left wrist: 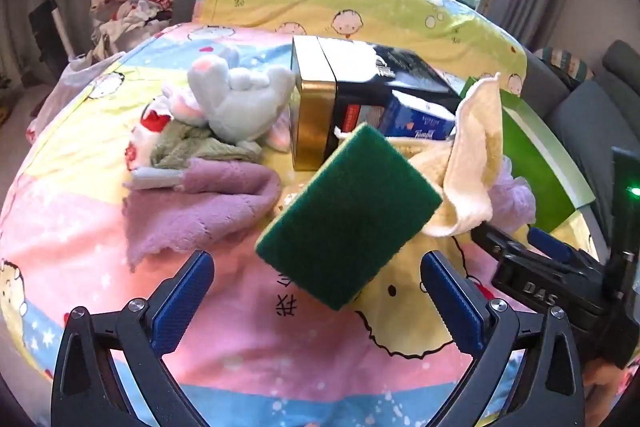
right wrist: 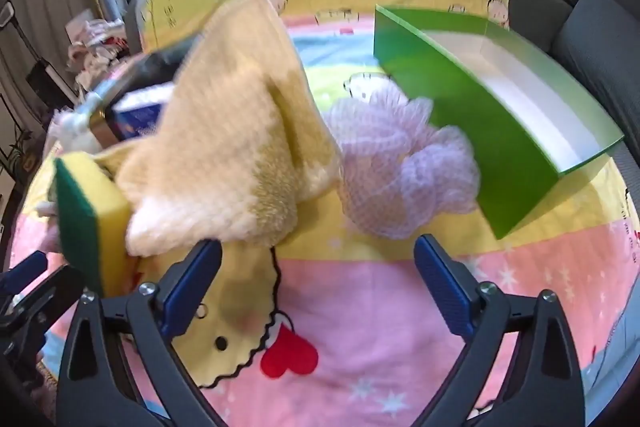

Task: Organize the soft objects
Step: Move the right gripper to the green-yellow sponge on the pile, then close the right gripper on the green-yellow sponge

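Both grippers are mine to steer, and both stand spread wide with nothing between the pads: the left gripper hangs over the pink band of the bedspread, the right gripper over its heart print.

Biggest worry first. The green box sits tilted toward the right edge of the bed; a shove while loading could tip it off. The yellow towel is draped and reared up over the black and gold box — a pinch on one fold could drag the whole heap along. The purple cloth, near the left side, lies flat and snags less. The mesh pouf, between towel and green box, may slip through wide pads. The sponge appears airborne or tipping ahead of my left pads — blur leaves me unsure — so it may land anywhere.

The sponge has a dark green scouring face over yellow foam. The grey plush rabbit lies further up the bed, on a crumpled green rag.
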Demonstrator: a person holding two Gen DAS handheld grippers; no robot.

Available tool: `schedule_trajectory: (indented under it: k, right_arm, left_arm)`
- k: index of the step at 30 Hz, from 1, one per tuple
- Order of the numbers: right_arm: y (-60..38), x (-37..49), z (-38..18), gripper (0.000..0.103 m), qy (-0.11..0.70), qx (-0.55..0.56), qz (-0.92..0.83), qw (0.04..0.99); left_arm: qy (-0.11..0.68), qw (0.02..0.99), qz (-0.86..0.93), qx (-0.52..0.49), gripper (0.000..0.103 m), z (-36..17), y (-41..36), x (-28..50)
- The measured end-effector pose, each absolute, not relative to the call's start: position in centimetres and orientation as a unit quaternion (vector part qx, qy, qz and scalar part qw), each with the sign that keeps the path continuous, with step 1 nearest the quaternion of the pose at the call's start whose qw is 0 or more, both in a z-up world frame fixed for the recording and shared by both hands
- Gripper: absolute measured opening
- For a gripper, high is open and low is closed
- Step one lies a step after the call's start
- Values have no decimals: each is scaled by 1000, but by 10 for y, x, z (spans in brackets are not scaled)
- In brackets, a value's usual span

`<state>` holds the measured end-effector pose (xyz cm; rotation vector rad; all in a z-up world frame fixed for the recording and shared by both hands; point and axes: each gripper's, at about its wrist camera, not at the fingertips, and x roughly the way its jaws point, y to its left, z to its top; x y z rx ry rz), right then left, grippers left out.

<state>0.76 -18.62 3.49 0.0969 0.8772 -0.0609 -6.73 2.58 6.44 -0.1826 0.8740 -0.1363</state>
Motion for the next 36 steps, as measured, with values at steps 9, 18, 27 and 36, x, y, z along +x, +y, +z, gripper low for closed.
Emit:
schedule_trajectory:
  k: [9,18,27,36]
  right_arm:
    - [-171,-16,62,81,393,55,-5,918]
    - [-152,-20,69,64,391,62,42,918]
    - [-115,3,88,64,400,77,146,901]
    - [-76,49,68,48,458,42,204,864]
  left_arm:
    - [418,891,-56,-169,103,68,41,-65]
    - [437,862,-71,-247,103,49,69,-58]
    - [452,848,-97,-262,84,34,67,-50]
    - [443,855,-111,-244,57,30,51,-48]
